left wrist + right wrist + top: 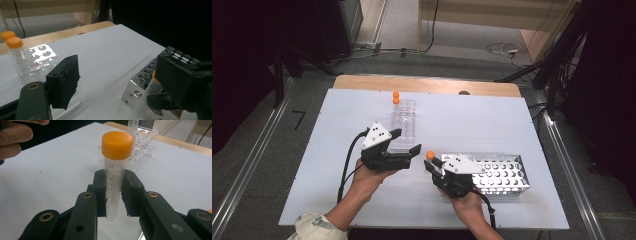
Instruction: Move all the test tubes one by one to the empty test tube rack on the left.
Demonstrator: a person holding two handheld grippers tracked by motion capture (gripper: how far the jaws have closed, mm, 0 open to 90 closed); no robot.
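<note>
A clear tube with an orange cap (117, 145) stands upright between the pads of my right gripper (113, 192), which is shut on its graduated body. In the high view that tube (430, 155) sits at the tip of the right gripper (435, 165), just left of the perforated metal rack (502, 172). My left gripper (406, 141) is open with nothing between its jaws, hovering by the near end of the clear plastic rack (404, 122). Two orange-capped tubes (396, 97) stand at that rack's far end. From the left gripper (120, 82) I see the held tube (147, 100) beside the metal rack (140, 80).
The white board (337, 150) lies on a wooden table (427, 84), with floor, cables and dark stands around it. A hand (12, 137) shows at the upper left of the right gripper view, and the clear rack (142, 142) stands behind the held tube.
</note>
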